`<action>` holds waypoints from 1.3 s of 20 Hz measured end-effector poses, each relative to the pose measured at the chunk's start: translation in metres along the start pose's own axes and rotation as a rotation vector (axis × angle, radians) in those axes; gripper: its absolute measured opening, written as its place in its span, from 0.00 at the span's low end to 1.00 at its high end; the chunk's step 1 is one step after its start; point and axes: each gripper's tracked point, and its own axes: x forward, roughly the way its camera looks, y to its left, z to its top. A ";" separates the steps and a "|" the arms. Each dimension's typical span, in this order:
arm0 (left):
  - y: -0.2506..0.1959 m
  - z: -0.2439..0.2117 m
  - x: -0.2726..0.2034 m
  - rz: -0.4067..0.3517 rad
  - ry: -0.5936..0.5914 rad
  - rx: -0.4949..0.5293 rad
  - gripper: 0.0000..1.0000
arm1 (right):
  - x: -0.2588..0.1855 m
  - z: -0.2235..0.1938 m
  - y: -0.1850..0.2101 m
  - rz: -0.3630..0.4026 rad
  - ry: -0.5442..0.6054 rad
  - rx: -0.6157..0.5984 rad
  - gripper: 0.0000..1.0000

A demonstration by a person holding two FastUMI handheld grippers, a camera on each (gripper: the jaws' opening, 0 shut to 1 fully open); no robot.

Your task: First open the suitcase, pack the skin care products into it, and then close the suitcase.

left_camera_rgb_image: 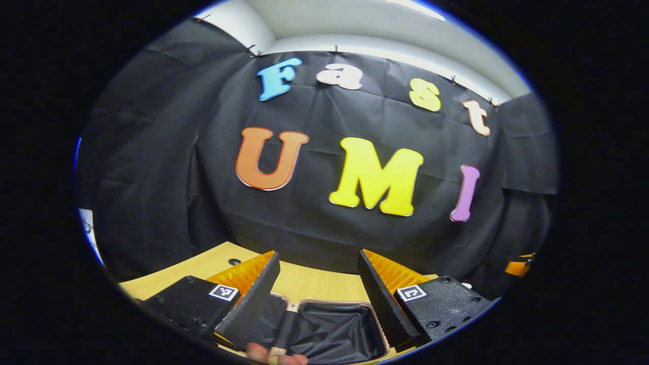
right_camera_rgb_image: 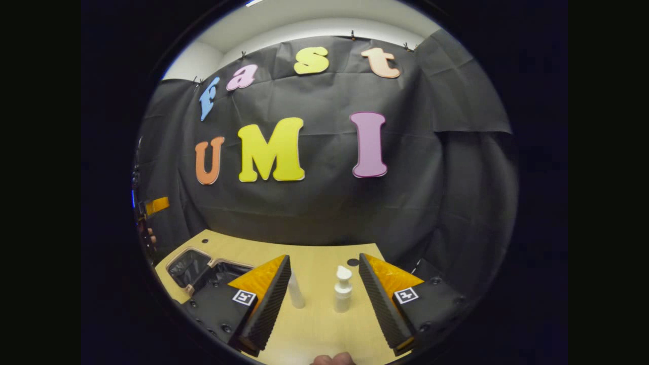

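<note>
Nearest to me in the right gripper view, my right gripper point(right_camera_rgb_image: 324, 299) is spread wide with nothing between its fingers, hovering above the wooden table point(right_camera_rgb_image: 314, 329). Just beyond the fingertips stand the 2 skin care products, both upright: a pump bottle point(right_camera_rgb_image: 343, 290) almost dead ahead, a little toward the right finger, and a slim tube point(right_camera_rgb_image: 296, 293) close against the left finger. Their long axes run vertical, so I judge a level approach from the side would suit — the pump bottle first, since it sits clear in the gap.

Farther off to the left lies the suitcase point(right_camera_rgb_image: 195, 268), already open, its dark lining showing.

In the left gripper view, my left gripper point(left_camera_rgb_image: 319, 291) is likewise released and empty, held right over the suitcase point(left_camera_rgb_image: 334, 329), whose open lined compartment shows below the fingers. So the right hand is the one nearer the bottles, and the carry goes leftward to the case.
</note>
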 end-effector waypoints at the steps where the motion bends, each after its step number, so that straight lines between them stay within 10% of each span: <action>1: -0.028 -0.009 -0.003 -0.038 0.027 0.014 0.98 | -0.002 -0.002 -0.008 0.001 0.000 -0.013 0.80; 12: -0.254 -0.168 -0.013 -0.294 0.234 0.180 0.98 | -0.016 -0.043 -0.070 0.040 0.074 -0.084 0.80; 26: -0.243 -0.333 0.097 -0.174 0.426 0.229 0.98 | -0.035 -0.105 -0.140 -0.102 0.271 -0.082 0.80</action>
